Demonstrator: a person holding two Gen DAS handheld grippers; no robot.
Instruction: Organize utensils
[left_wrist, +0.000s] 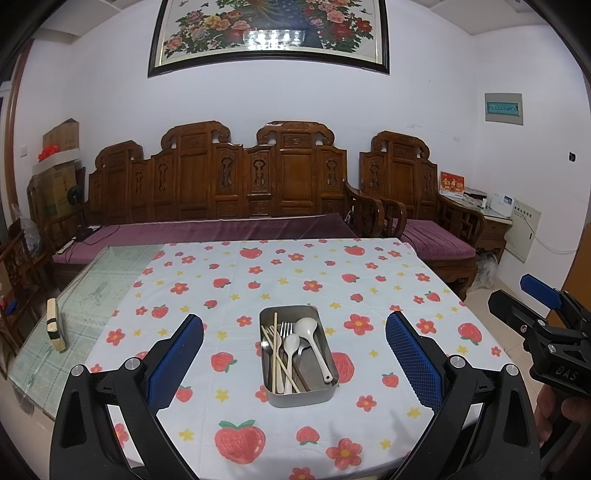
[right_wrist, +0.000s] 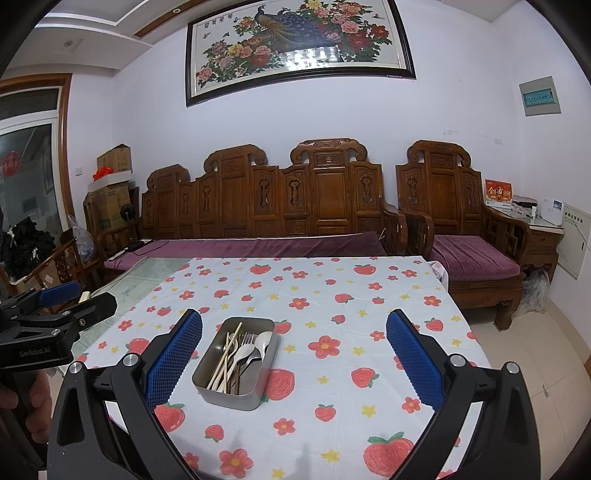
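A rectangular metal tin stands on the strawberry tablecloth. It holds white spoons, a metal fork and wooden chopsticks. My left gripper is open and empty, above the table's near edge, with the tin between and just beyond its fingers. My right gripper is open and empty, to the right of the tin; it also shows at the right edge of the left wrist view.
A wooden block with dark bands lies on the bare glass part of the table at the left. A carved wooden sofa and armchair stand behind the table. Boxes are stacked at the far left.
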